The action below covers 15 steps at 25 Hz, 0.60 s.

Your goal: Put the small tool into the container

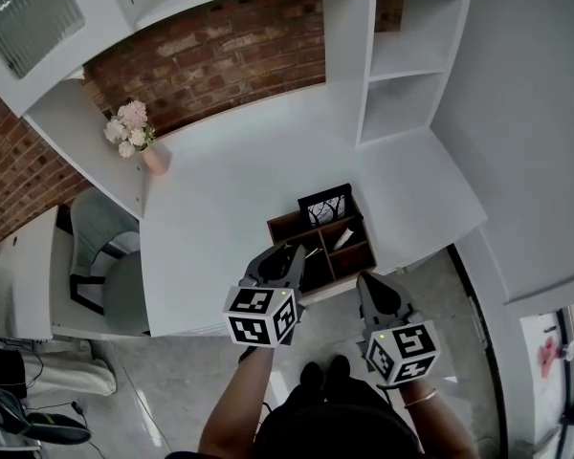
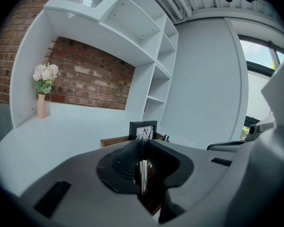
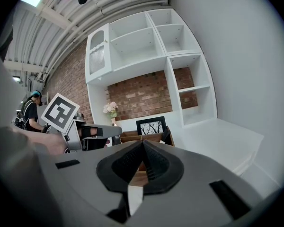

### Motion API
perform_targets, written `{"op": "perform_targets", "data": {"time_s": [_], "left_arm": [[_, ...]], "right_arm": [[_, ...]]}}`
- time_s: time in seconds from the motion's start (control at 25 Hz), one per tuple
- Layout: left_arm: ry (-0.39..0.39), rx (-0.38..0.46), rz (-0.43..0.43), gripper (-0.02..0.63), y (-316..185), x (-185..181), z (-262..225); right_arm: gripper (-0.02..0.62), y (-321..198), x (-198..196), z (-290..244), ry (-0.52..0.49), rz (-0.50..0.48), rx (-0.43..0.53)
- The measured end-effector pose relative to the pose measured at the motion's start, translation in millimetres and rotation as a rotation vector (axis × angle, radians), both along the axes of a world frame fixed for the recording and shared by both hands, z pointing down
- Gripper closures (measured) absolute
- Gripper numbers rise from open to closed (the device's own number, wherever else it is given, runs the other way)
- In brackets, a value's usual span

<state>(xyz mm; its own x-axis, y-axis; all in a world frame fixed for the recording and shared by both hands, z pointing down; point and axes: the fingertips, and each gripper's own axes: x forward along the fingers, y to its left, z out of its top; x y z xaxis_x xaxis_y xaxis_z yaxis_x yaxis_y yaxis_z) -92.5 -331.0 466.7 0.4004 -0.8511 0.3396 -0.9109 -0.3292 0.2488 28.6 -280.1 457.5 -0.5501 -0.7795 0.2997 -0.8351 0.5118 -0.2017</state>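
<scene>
The left claw is clenching a thin silvery strip, seemingly the tool, and is hovering over the left compartments of the wooden container, which is sitting near the front edge of the white tabletop. The right claw is clenched on nothing, waiting just beside the container's front right corner. The placing step appears to be under way. Next, the left claw likely needs lowering into a compartment before releasing.

Head view looks steeply down; both gripper views face the shared organizer closely, level.
</scene>
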Motion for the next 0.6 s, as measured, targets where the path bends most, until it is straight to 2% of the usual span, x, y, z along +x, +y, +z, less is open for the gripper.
{"op": "perform_targets", "data": {"time_s": [0.6], "left_arm": [[-0.008, -0.019, -0.078, 0.529, 3, -29, 3]], "right_arm": [[0.592, 11, -1, 3, 0.000, -0.004, -0.014]]}}
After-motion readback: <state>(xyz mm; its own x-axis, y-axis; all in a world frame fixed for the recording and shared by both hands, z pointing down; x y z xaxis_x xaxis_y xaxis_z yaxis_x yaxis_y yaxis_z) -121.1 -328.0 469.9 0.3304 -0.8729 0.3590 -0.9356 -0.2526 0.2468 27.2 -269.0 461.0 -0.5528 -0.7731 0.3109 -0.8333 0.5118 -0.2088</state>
